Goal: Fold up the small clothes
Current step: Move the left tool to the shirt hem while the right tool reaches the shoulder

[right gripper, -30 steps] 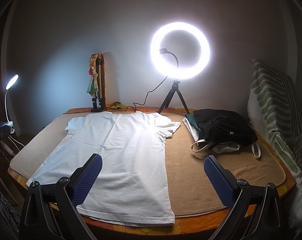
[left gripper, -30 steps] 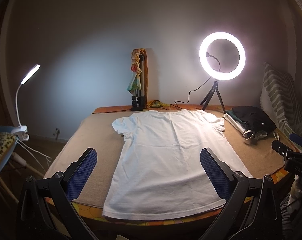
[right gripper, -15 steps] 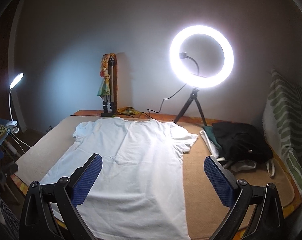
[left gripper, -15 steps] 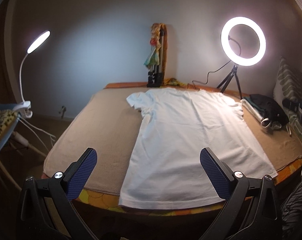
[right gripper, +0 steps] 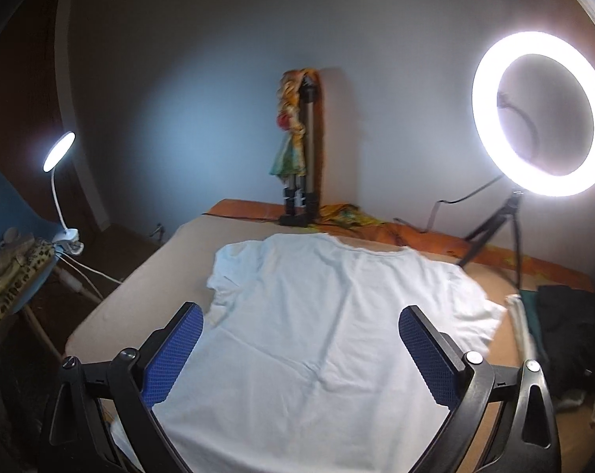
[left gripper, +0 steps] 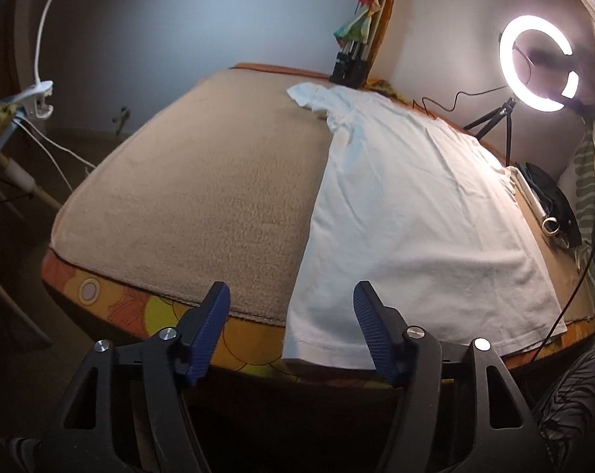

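A white T-shirt (left gripper: 408, 213) lies flat on the beige-covered table (left gripper: 203, 197), collar toward the far wall, hem at the near edge. My left gripper (left gripper: 291, 295) hovers low over the shirt's near-left hem corner; its jaws are closing, with the corner lying below between them and the pads not pressing on it. In the right wrist view the same T-shirt (right gripper: 329, 335) fills the middle. My right gripper (right gripper: 297, 315) stands open above the shirt's body, nothing between its blue pads.
A ring light (right gripper: 542, 114) on a tripod stands at the back right, a folded tripod (right gripper: 301, 165) against the wall. Dark clothes (right gripper: 569, 323) are piled at the table's right. A clip lamp (right gripper: 59, 157) and chair (right gripper: 17, 272) stand left. Cables trail off the edges.
My left gripper sank toward the near-left hem corner and its jaws narrowed. My right gripper swung left over the shirt; the dark pile slid to the frame's right edge.
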Action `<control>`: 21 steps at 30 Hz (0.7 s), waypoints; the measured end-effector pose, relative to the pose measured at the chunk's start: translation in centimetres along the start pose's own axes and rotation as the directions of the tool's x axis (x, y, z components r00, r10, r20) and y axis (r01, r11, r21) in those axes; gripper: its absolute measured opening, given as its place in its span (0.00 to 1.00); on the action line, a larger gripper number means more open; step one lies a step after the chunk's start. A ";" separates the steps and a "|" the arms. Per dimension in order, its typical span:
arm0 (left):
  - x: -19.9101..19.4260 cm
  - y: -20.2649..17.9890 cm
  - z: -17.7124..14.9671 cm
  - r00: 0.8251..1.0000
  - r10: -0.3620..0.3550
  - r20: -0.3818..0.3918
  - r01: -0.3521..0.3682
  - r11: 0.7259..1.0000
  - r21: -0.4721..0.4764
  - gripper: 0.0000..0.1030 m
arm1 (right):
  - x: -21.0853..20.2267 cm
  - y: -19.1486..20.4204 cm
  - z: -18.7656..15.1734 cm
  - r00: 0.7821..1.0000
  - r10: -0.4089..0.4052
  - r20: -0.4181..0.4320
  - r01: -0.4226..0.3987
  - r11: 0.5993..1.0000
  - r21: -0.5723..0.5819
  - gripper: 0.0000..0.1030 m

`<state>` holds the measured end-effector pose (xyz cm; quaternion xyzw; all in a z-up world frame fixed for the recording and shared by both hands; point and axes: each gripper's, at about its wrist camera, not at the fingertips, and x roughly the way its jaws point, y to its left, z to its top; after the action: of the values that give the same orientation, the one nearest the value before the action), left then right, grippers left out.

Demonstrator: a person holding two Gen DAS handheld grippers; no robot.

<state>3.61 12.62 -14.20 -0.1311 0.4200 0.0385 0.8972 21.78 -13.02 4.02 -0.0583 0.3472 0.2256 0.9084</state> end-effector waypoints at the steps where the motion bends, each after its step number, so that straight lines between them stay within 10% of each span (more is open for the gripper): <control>1: 0.3 0.1 0.0 1.000 -0.004 -0.005 0.004 1.000 0.000 0.60 | 1.1 0.4 0.8 1.000 0.017 -0.016 -0.017 1.000 0.002 0.93; 21: 2.1 1.4 -0.1 0.987 -0.146 -0.067 0.144 0.989 -0.031 0.51 | 27.4 10.4 8.0 0.915 0.160 -0.369 -0.160 0.987 0.032 0.82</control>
<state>4.66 13.81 -16.17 -0.1745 0.4395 -0.0259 0.8807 39.91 8.45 -7.46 -0.0705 0.5161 0.2838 0.8051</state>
